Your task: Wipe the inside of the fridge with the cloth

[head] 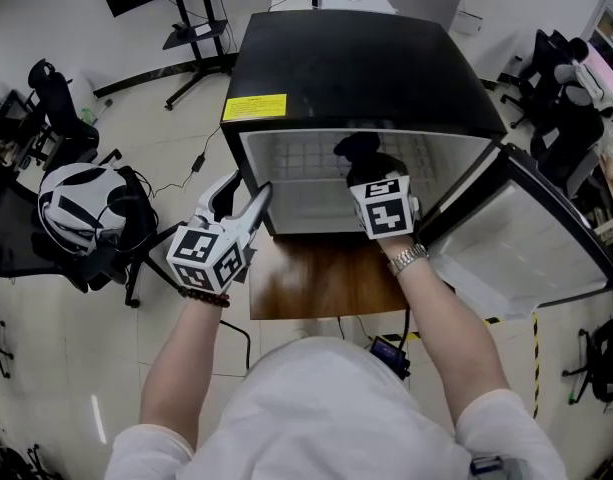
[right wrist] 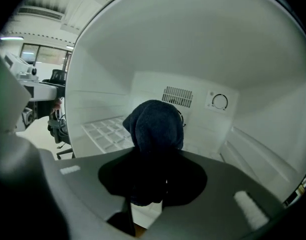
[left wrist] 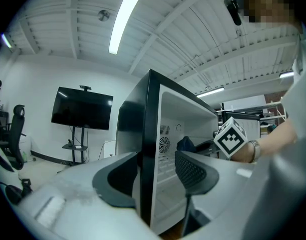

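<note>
Your right gripper (right wrist: 152, 184) is clamped on the dark cloth (right wrist: 155, 126), inside the fridge (head: 356, 68) before its back wall. Soft and light, it is probably bunched; pinch the thick fold.

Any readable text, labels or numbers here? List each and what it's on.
Yellow label on the fridge top: print too small to read.
Dial on the fridge's back wall: no legible marks.
Left marker cube, right marker cube: square patterns, no words.
No readable text anywhere.
</note>
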A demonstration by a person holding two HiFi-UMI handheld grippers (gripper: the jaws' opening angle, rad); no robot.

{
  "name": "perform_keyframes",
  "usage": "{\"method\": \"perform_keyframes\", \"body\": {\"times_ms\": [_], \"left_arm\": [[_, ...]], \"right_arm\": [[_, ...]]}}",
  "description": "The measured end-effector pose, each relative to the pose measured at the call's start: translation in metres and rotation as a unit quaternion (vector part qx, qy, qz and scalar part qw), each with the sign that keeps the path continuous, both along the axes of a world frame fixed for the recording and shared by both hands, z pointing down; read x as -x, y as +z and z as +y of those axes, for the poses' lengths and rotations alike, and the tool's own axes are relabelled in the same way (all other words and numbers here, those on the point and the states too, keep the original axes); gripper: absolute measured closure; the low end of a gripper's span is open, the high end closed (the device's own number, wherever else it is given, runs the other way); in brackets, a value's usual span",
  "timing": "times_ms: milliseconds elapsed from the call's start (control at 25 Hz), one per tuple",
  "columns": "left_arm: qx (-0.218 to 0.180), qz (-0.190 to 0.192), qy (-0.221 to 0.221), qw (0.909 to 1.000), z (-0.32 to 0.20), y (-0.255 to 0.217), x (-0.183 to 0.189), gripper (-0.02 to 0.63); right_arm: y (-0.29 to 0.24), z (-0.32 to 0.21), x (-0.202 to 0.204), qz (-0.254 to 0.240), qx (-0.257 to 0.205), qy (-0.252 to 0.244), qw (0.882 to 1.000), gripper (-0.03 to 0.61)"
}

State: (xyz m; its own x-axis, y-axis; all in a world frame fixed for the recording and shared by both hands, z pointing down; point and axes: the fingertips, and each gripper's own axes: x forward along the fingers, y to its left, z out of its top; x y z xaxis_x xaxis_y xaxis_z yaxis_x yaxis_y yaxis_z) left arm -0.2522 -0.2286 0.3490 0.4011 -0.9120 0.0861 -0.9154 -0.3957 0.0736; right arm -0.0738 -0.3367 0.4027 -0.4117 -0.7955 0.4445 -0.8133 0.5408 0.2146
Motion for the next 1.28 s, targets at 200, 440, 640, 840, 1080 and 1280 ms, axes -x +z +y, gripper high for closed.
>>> {"method": "perform_keyframes", "body": {"times_ms": [200, 440, 640, 840, 1080, 1280], "left_arm": [[0.0, 0.002, -0.001, 1.0, 0.0, 0.0, -0.001, 0.374], [-0.001, 0.004, -0.001, 1.0, 0.0, 0.0, 0.0, 0.374], [-0.002, 0.006, -0.002, 1.0, 0.0, 0.0, 0.0, 0.374], [-0.004, 0.01, -0.004, 0.9999, 0.0, -0.001, 0.0, 0.374], [-0.004, 0.011, -0.004, 0.9999, 0.0, -0.001, -0.001, 0.374], [-0.005, 0.01, -0.004, 0.9999, 0.002, -0.001, -0.001, 0.374]], "right_arm": [[-0.001, -0.009, -0.041, 0.005, 0.0, 0.048, 0.999, 0.46], [-0.002, -0.015, -0.078, 0.003, -0.003, 0.089, 0.996, 0.46], [0.0, -0.015, -0.102, 0.007, 0.002, 0.124, 0.992, 0.46], [0.0, -0.014, -0.117, 0.009, 0.004, 0.155, 0.988, 0.46], [0.006, -0.013, -0.127, 0.003, 0.022, 0.189, 0.982, 0.461], [-0.005, -0.014, -0.119, -0.023, -0.002, 0.172, 0.985, 0.46]]}}
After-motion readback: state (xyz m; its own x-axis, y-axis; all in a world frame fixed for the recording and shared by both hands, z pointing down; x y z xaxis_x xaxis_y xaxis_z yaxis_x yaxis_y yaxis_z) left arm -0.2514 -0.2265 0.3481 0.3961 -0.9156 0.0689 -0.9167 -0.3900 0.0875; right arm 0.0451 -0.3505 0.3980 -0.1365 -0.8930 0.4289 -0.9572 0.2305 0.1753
